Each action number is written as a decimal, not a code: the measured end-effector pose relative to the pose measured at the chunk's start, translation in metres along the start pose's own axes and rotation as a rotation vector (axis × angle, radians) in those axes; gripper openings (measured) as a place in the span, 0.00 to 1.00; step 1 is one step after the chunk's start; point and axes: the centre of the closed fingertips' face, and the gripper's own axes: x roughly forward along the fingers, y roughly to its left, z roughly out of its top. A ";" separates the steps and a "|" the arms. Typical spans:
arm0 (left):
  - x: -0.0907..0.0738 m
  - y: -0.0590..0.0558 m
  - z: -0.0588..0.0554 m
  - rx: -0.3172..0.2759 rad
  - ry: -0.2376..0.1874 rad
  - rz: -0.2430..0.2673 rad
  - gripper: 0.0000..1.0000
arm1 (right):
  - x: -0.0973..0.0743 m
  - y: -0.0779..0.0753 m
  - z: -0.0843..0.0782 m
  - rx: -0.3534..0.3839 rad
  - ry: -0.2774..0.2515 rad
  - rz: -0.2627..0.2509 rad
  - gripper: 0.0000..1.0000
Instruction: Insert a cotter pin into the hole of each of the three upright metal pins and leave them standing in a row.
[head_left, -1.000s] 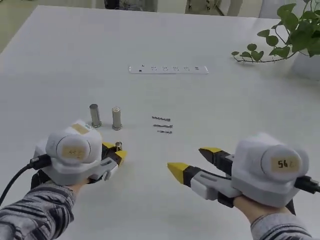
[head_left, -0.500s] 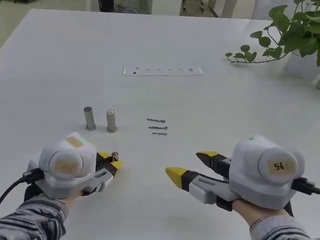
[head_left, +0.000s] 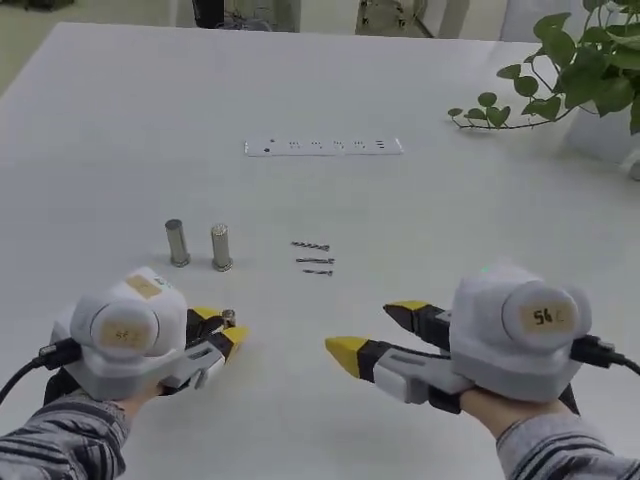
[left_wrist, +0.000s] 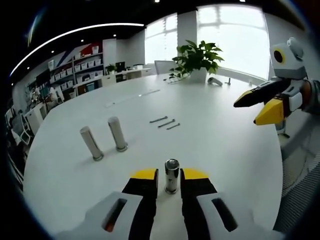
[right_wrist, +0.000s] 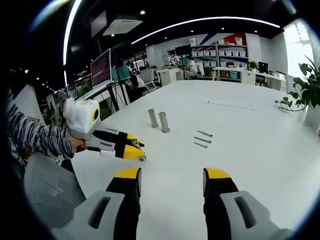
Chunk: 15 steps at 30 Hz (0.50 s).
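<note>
While we clamp the left gripper (head_left: 222, 326) on one upright metal pin (left_wrist: 171, 174), the right gripper (right_wrist: 172, 173) stays off the table with jaws apart; two other pins (left_wrist: 118, 133) stand ahead-left of the left gripper, and three cotter pins (left_wrist: 166, 123) lie straight ahead.

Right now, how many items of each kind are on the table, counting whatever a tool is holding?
metal pin: 3, two standing free, one clamped in the left tool
cotter pin: 3
power strip: 1
plant: 1
Total: 8
</note>
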 end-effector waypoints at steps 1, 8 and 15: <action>0.000 0.001 0.001 -0.002 -0.006 0.000 0.17 | 0.002 -0.001 0.002 -0.012 0.007 0.010 0.46; -0.011 -0.002 0.011 -0.015 -0.022 0.001 0.32 | 0.015 -0.011 0.009 -0.137 0.075 0.056 0.44; -0.022 -0.002 0.011 -0.039 -0.025 0.018 0.42 | 0.034 -0.023 0.011 -0.202 0.168 0.114 0.40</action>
